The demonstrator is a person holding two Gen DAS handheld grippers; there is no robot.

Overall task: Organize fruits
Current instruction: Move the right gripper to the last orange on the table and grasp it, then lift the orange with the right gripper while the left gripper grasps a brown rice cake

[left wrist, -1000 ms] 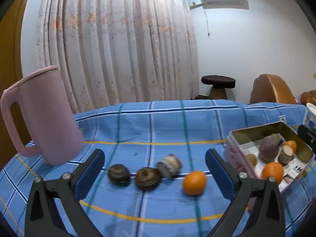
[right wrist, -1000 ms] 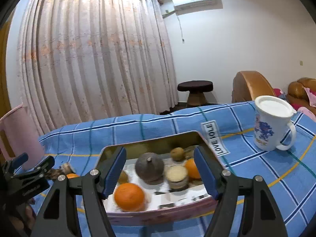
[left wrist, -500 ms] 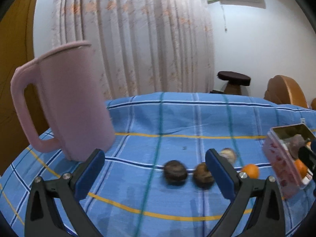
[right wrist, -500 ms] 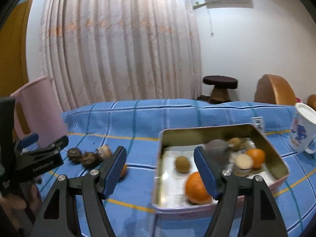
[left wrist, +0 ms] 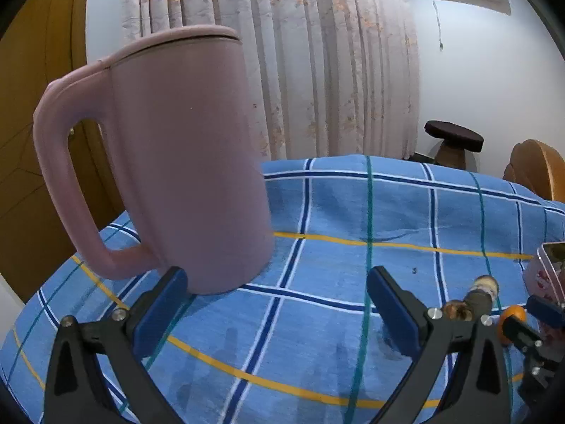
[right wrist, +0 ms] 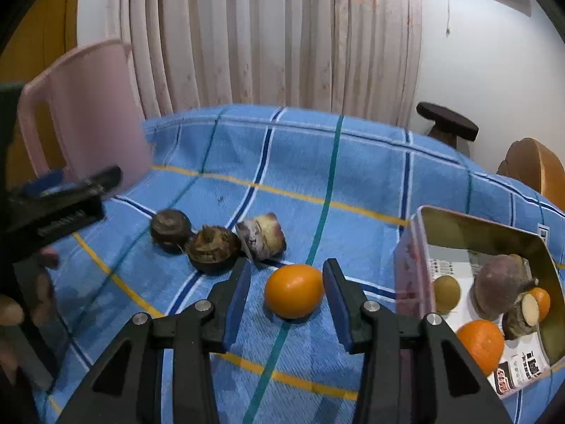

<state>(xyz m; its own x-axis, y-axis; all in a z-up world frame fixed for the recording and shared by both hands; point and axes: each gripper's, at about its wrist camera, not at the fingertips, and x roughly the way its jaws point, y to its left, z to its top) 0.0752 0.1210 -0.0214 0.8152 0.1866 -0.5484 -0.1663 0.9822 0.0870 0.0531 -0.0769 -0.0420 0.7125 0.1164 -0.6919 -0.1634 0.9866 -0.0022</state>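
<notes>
- A tall pink lidded jug [left wrist: 169,162] stands upright at the far left of a table under a blue plaid cloth [left wrist: 353,212]. It is close to the left side of the view, its base just behind one pad.
- The left gripper [left wrist: 279,307] hovers over bare cloth with its blue pads spread wide and nothing between them. It points towards the jug, away from the fruit.
- Right of centre, three dark, shrivelled-looking fruits [right wrist: 215,247] lie in a row, each touching the next. What kind they are cannot be told.
- Just in front of them a loose orange [right wrist: 293,290] sits on the cloth, between the pads of the right gripper [right wrist: 287,298].
- The right gripper's jaws have just been closing around the orange. The right pad is at its skin or nearly so, a slim gap shows on the left, and it does not look pinched yet.
- At the far right an open pink tin [right wrist: 406,272] holds more oranges and brownish fruit on printed paper.
- Risks, as a judgement: the round orange may roll or squirt forward if the pads close off-centre. The left pad sits very near the dark fruit and could knock them. The tin's near wall is close and could be clipped in carrying the orange across. The left gripper could nudge the jug.
</notes>
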